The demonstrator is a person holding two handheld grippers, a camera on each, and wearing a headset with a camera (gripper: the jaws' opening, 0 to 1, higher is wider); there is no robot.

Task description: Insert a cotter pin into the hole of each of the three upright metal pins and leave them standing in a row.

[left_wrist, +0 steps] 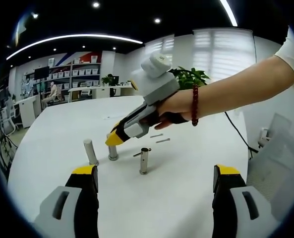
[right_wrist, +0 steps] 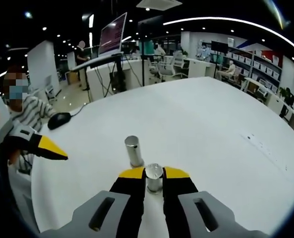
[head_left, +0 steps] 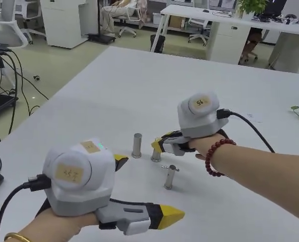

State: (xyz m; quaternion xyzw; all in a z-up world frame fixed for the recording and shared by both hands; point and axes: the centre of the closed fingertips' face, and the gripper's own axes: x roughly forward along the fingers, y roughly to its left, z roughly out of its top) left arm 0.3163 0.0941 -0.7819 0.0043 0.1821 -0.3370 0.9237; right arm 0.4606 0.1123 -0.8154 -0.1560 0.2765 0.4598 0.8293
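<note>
One of three is done: the near pin [head_left: 170,177] stands upright on the white worktop [head_left: 139,85] with a cotter pin [head_left: 170,168] pushed crosswise through the hole near its top. The middle pin [right_wrist: 154,177] and the far pin [head_left: 137,145] stand upright just beyond it, the three forming a loose diagonal row. Neither of these shows a cotter pin, though the middle one's hole is hidden by the tool around it. The right gripper [right_wrist: 154,173] has its jaws closed on the head of the middle pin, one yellow tip on each side, holding it down on the worktop. The left gripper [left_wrist: 155,173] hangs low in front of the near pin with its jaws spread wide and nothing between them. In the left gripper view two loose cotter pins [left_wrist: 159,138] lie flat on the worktop behind the row, under the right forearm. The step in hand looks like the second insertion, with the right gripper steadying the pin. The next move probably calls for the left gripper to reach behind the row, pinch one loose cotter pin by its end, turn it level and line it up with the middle pin's hole. The hole is small and partly hidden, so the right jaws may have to shift lower or turn the pin to expose it.
</note>
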